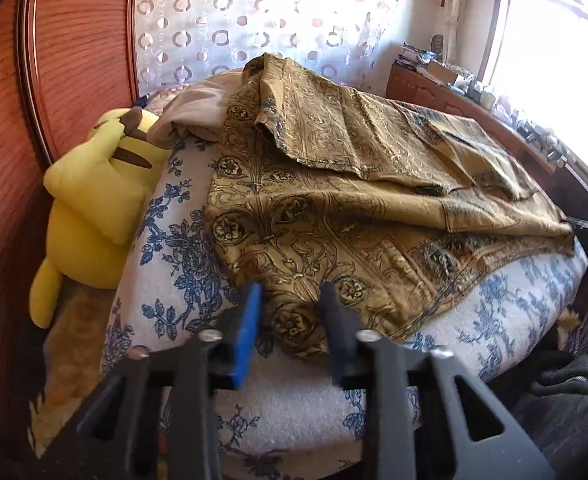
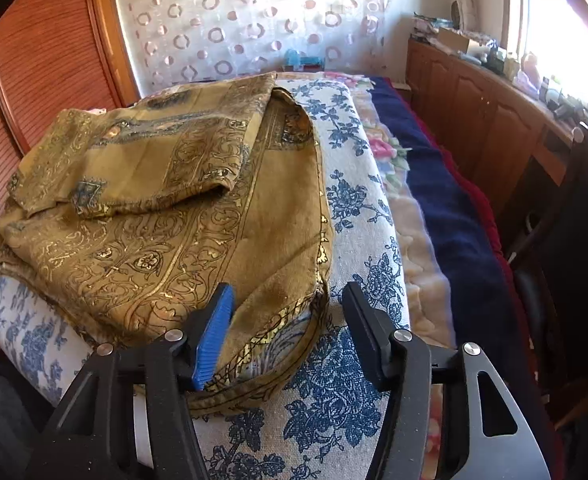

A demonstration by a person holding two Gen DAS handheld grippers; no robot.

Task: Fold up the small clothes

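Observation:
A golden-brown garment [image 1: 333, 200] with a dark ornamental print lies partly folded on a white cover with blue flowers [image 1: 174, 240]. My left gripper [image 1: 292, 294] is at the garment's near corner; its jaws stand narrow and the bunched cloth fills the gap between the blue pad [image 1: 250, 320] and the black finger. In the right wrist view the same garment [image 2: 154, 208] has its rounded hem between the fingers of my right gripper [image 2: 289, 292]. That gripper is open: the blue pad [image 2: 214, 336] touches the cloth, while the other finger stands clear of it.
A yellow plush toy [image 1: 94, 200] lies left of the cover, against a wooden headboard [image 1: 54, 80]. Right of the cover are a floral blanket and a dark blue blanket [image 2: 445, 200], then a wooden cabinet [image 2: 493, 128] with clutter under a bright window.

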